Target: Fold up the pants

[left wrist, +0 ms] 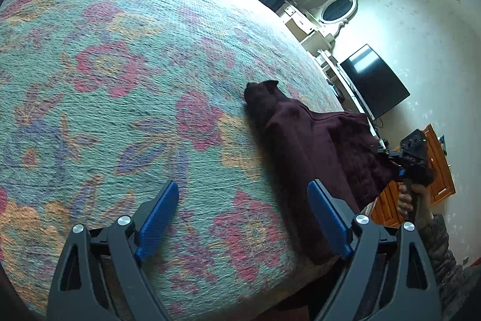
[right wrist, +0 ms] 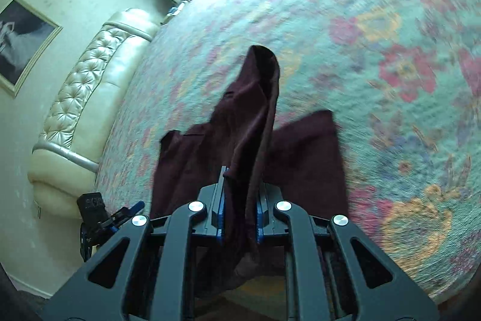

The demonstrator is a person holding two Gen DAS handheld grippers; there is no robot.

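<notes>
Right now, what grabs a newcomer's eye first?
The dark maroon pants, pinched in the shut right gripper and lifted in a ridge off the bed. Under them, the loud floral bedspread fills both views. The left gripper is open and empty over the spread, beside the pants.

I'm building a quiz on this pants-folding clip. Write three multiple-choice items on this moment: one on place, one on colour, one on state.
1. Where do the pants lie?
A. on a floral bedspread
B. on a wooden floor
C. in a basket
2. What colour are the pants?
A. dark maroon
B. yellow
C. white
3. How does the left gripper stand?
A. shut on fabric
B. open, holding nothing
C. shut on a hanger

Key: 1 A, the floral bedspread shows under them; 2 A, both views show dark maroon; 3 B, its blue pads stand apart over bare bedspread, while the right gripper pinches the fabric.
</notes>
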